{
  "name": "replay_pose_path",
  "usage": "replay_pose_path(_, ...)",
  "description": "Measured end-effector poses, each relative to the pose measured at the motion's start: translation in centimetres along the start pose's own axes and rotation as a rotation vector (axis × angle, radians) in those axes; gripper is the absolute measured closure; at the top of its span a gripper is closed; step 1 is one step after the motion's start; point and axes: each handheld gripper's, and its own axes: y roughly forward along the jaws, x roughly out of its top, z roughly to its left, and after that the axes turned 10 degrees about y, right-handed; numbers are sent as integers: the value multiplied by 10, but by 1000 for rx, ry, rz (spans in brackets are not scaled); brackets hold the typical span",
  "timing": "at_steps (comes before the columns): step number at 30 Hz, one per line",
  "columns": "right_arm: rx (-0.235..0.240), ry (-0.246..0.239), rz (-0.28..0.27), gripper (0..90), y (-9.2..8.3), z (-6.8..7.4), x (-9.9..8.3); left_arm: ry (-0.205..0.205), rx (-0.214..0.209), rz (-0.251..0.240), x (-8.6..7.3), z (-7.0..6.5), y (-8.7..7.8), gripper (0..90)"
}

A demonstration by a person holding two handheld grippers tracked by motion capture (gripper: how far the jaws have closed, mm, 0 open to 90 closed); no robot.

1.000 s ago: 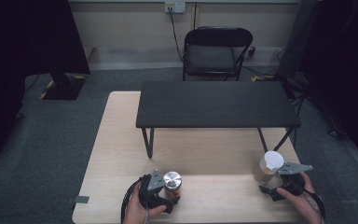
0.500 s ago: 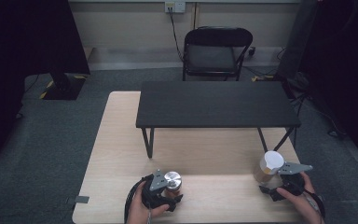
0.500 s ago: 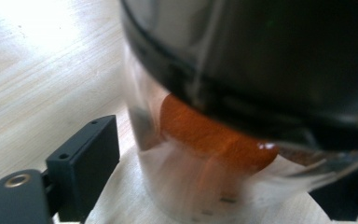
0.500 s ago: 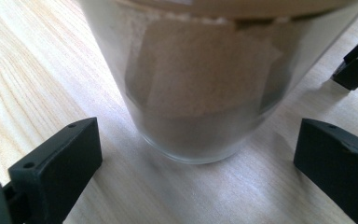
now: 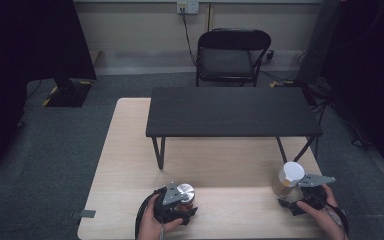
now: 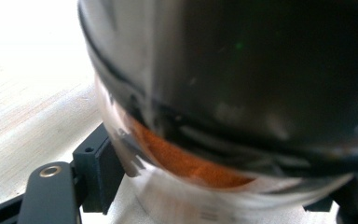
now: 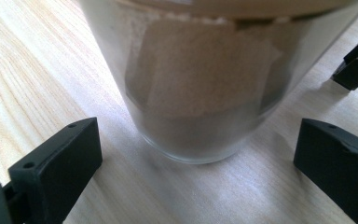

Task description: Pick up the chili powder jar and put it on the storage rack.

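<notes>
Jars: 2 [image 5: 184, 196] [image 5: 288, 179]; tongs: 2 [image 5: 180, 212] [image 5: 292, 200]

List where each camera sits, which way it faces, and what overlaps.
High view: above the person's side, looking forward and down on the table; both hands show, with left gripper and right gripper.
Left gripper view: rides the left gripper, facing a metal-lidded jar pressed between its jaws.
Right gripper view: rides the right gripper, facing a white-lidded jar between open jaws.
Shared: both jars also show in the high view.
</notes>
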Motion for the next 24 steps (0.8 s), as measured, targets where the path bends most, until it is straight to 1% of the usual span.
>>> replay_pose_path(4,0,0,0,0,0,0,0,8,7,0,0,-1,0,279)
replay_pose_path(10,0,0,0,0,0,0,0,16,15,0,1,-3,-1,286)
replay_pose_path(24,-1,0,0,0,0,0,0,52,32,10,4,-8,-1,303)
